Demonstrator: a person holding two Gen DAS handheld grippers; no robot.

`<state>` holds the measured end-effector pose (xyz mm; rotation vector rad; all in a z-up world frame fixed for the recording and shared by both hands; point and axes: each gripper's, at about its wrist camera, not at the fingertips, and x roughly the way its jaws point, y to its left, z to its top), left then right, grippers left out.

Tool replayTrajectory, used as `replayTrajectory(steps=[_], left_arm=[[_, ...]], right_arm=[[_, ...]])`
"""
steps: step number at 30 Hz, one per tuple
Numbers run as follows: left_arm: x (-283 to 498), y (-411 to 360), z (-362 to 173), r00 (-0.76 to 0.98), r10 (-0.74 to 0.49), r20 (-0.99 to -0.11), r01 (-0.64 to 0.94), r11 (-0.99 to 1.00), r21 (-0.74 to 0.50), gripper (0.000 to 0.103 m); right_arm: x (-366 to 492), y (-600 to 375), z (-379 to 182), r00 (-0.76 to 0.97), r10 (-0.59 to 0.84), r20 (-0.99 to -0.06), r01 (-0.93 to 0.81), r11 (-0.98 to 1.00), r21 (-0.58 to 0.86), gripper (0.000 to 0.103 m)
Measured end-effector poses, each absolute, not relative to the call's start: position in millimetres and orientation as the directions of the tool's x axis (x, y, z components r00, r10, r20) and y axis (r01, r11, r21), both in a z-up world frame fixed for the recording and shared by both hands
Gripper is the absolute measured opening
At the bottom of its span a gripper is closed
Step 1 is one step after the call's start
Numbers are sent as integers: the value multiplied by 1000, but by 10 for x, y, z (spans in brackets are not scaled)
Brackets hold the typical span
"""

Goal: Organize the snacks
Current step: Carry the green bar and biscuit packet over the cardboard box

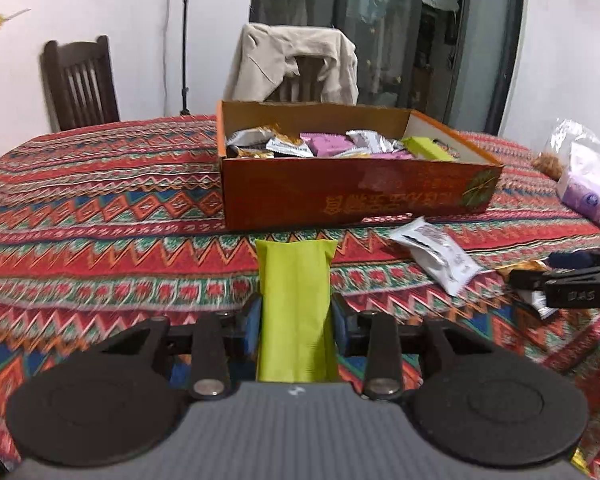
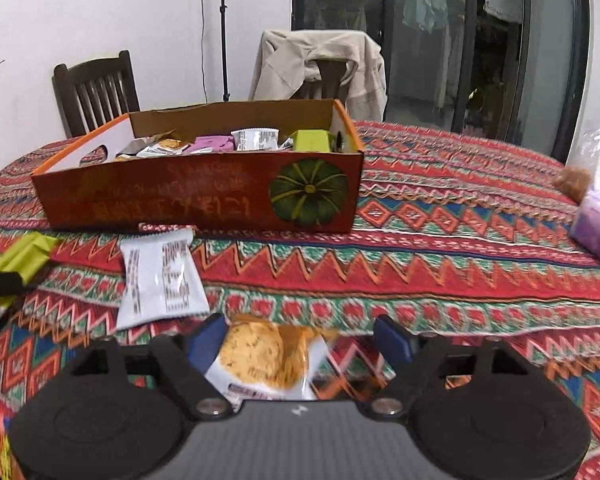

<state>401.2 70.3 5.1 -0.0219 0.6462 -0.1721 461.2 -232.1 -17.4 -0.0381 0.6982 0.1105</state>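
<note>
**Green packet clamped in the left tool, cracker packet lying between the right tool's jaws**

A lime-green snack packet (image 1: pixel 296 312) is sitting lengthwise between the blue pads of the left tool (image 1: pixel 296 320), which are pressing against its two long sides; its far end is sticking out over the patterned tabletop (image 1: pixel 100 208), just short of the box. The right tool (image 2: pixel 300 344) is standing with its jaws well apart, and an orange-and-white cracker packet (image 2: pixel 268 360) is lying in the gap. The packet is lying close to the left-hand pad, though blur is making it hard to tell whether they are touching; the right-hand pad is standing clear of it, so nothing is being gripped there.

Just ahead of both tools, a white packet with dark print (image 2: pixel 160 276) is lying flat on the cloth, between them and the box. The orange cardboard box (image 2: pixel 204 196), bearing a green pumpkin picture on its near wall, is resting further back on the tabletop and is holding a mixed heap of snacks (image 1: pixel 332 144): silver, pink, orange and another green packet.

Towards the right edge of the tabletop a purple-and-white pack (image 1: pixel 584 192) is lying beside a clear plastic bag. Behind the tabletop a dark wooden chair (image 1: pixel 80 80) is standing at the left, and a second chair is carrying a beige jacket (image 1: pixel 296 64) over its back.
</note>
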Motion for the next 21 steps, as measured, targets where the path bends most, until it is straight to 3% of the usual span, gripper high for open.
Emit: replayTrajectory(steps=[4,7,21], left_arm=[[3714,699,153,797,-155,-584,125,988,-91,36],[3547,679,221,807,-144,-572,108,989,-97,36],[3331,586,338,814,-177,-553,118,983,-141,36]], right_arm=[[4520,-2383,-221,750,123,-650,-140,990,26,77],[4431,-2370,-194,748,154,-646,-175,984,32,56],[3868,-2497,28,757,245,-606,-256,964,71,53]])
